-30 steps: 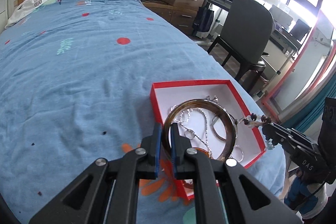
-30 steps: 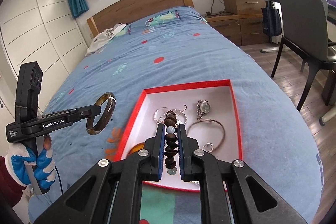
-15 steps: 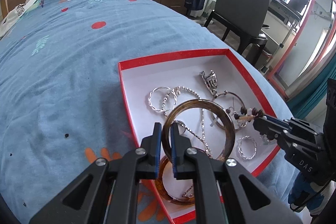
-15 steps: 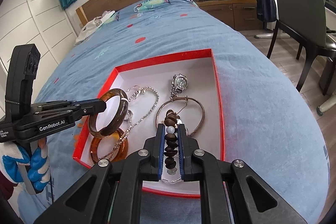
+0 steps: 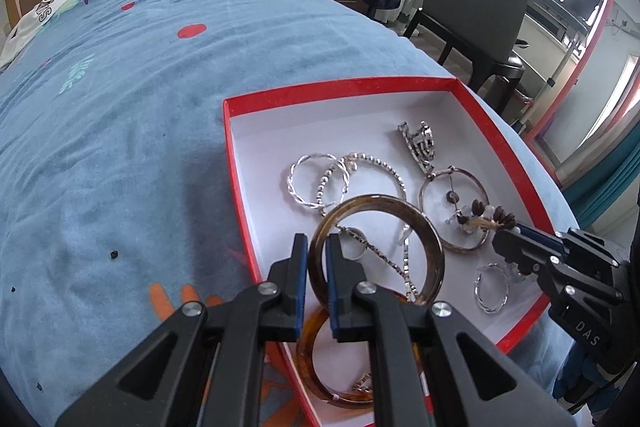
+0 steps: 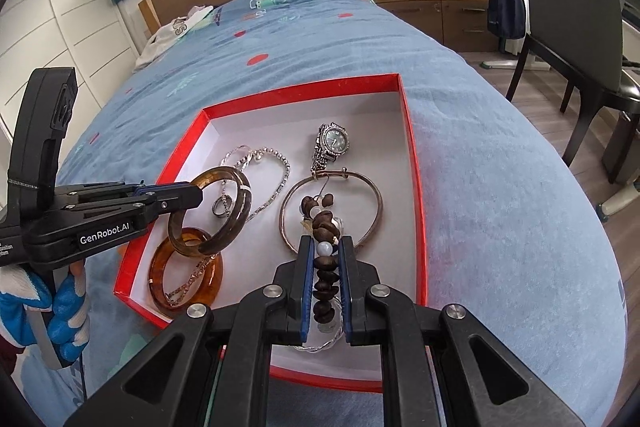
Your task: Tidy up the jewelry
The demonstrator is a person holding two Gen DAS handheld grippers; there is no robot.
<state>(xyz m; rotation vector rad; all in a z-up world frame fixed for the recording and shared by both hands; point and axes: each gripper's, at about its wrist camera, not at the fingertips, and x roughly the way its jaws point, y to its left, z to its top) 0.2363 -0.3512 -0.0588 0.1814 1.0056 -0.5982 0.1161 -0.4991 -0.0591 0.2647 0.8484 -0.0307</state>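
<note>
Left tongs (image 5: 316, 267) clamped on rim of dark translucent brown bangle (image 5: 420, 227), held over lower left of red-walled, white-floored box (image 6: 408, 131) on blue bed (image 6: 500, 187). Right tongs (image 6: 324, 267) closed on string of glossy brown seed beads (image 6: 322, 223) at lower centre. In box: amber bangle (image 6: 160, 267), twisted silver rings, metal hoop, round-faced watch (image 6: 334, 141).

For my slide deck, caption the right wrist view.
Right gripper lowers brown beaded bracelet into red-rimmed white box.
</note>
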